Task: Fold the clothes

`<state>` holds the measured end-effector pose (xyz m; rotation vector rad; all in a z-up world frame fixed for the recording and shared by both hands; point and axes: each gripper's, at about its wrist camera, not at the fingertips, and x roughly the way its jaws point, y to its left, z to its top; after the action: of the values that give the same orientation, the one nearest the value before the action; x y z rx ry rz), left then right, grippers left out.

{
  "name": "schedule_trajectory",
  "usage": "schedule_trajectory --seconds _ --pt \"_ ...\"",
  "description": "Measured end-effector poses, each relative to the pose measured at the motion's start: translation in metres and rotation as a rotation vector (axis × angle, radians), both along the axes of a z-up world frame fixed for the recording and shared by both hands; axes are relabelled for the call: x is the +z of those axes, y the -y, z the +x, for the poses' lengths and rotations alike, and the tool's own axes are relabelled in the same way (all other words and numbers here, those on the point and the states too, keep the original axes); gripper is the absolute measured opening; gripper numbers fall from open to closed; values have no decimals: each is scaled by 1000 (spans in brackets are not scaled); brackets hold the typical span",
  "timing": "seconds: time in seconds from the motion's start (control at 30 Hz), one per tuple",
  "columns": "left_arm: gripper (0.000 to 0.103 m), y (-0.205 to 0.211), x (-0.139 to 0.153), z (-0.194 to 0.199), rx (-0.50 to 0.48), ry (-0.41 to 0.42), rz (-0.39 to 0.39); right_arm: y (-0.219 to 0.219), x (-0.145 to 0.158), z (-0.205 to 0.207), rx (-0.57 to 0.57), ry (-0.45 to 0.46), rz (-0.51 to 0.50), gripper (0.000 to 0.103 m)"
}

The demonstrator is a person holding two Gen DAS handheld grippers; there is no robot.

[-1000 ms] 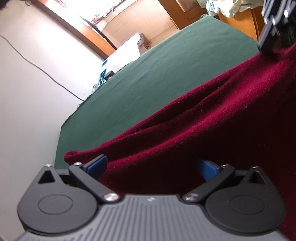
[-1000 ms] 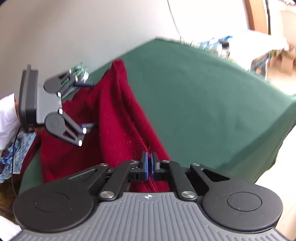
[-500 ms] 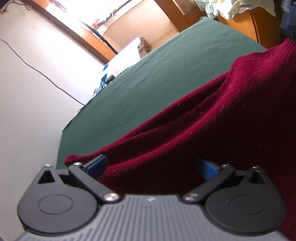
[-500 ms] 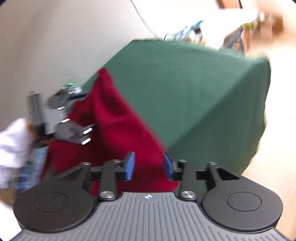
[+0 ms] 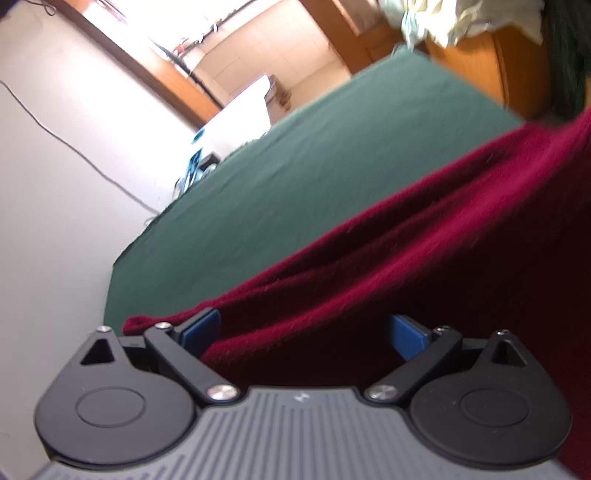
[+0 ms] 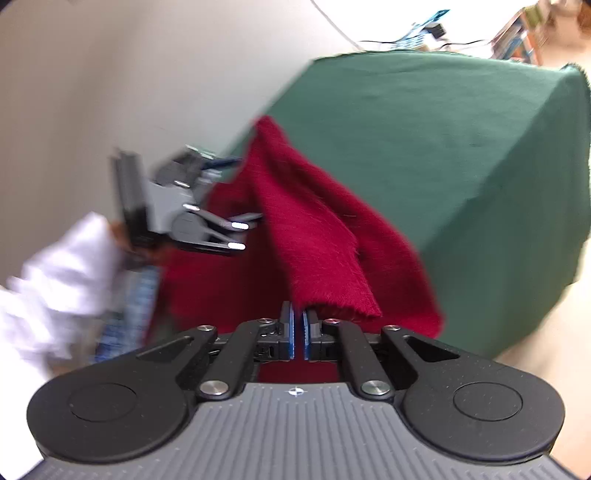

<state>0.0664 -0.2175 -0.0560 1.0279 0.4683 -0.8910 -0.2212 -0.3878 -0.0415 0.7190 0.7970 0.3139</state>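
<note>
A dark red knit sweater [image 5: 424, 258] lies over the near part of a green-covered table [image 5: 314, 166]. My left gripper [image 5: 304, 332] is open, its blue pads wide apart, with sweater fabric between and under them. In the right wrist view the sweater [image 6: 314, 229] hangs off the table's [image 6: 424, 129] near corner in folds. My right gripper [image 6: 297, 328] has its blue pads almost together, right beside the sweater's lower hem; no fabric shows between them. The left gripper [image 6: 236, 225] also shows there, open against the sweater's left side.
A white wall with a cable [image 5: 74, 155] borders the table. A wooden frame and pale cloth [image 5: 461, 22] lie beyond the far edge. The person's white sleeve [image 6: 62, 273] is at left. Clutter [image 6: 424, 33] sits behind the table.
My right gripper opened and let the hem go half a second ago, then shut again, now beside the hem. The left gripper stayed open and moved a little.
</note>
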Motion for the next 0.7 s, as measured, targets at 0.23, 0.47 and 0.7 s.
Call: schedule_trajectory --seconds 0.23,0.47,0.7 --pt "101 -1 -16 -11 -26 -38 48 -11 -24 12 -10 -151 -203 10" --pt "102 3 1 -13 -19 -51 -9 -25 4 36 -34 20 -270 42" --pt "102 9 -15 -11 -12 -35 13 -20 1 69 42 34 -190 37"
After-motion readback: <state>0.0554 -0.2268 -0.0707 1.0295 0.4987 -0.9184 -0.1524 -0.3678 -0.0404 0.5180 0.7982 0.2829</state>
